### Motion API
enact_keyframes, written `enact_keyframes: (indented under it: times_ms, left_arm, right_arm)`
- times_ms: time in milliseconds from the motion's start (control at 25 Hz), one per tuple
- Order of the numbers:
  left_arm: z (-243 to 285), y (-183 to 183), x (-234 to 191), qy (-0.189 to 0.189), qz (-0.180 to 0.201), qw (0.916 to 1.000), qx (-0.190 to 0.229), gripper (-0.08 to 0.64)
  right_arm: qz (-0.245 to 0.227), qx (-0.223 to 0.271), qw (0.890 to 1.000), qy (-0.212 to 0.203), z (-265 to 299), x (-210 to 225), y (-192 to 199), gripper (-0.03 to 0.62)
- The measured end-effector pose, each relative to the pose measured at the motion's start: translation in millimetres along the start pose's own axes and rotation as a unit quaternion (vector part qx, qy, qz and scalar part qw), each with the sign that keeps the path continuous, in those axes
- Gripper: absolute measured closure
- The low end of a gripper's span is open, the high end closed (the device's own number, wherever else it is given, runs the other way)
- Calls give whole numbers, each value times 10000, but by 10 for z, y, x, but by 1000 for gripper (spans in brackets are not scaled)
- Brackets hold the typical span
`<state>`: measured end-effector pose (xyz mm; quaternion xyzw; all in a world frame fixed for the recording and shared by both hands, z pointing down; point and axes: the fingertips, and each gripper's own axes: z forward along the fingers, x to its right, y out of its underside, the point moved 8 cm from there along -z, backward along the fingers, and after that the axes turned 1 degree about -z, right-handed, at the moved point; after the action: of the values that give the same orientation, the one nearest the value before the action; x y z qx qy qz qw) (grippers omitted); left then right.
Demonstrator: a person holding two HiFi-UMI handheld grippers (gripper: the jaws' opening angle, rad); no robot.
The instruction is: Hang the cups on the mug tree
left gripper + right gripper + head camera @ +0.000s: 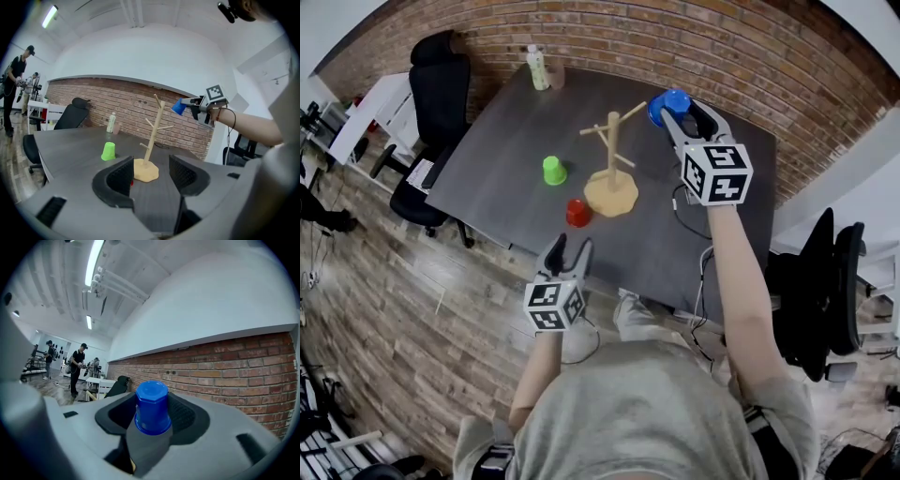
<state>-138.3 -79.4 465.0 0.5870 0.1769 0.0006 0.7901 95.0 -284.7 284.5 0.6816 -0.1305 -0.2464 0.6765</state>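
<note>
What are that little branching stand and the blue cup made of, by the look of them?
The mug tree looks like bare pale wood with a matte finish: round dowel trunk and pegs, tan base. The blue cup is probably plastic: even bright colour, smooth surface with a faint sheen, moulded faceted end.

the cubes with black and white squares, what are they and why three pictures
There is no robot here. A person holds a hand tool with two fingers in each hand, and each marker cube is part of its tool. The head view looks down from the person's head. The other two views come from cameras riding on the tools. On the dark grey table stand a wooden mug tree, a green plastic cup and a red plastic cup. The right gripper is raised and shut on a blue plastic cup. The left gripper is open and empty.
</note>
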Motion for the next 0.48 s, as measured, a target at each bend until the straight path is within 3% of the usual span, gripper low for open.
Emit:
enact_keyframes:
  times_ms: [480]
  left_arm:
    - [-38,7,-57,-35,-28,10000,-41,330]
  right_arm:
    - [-40,45,9996,-281,183,-217,-129,385]
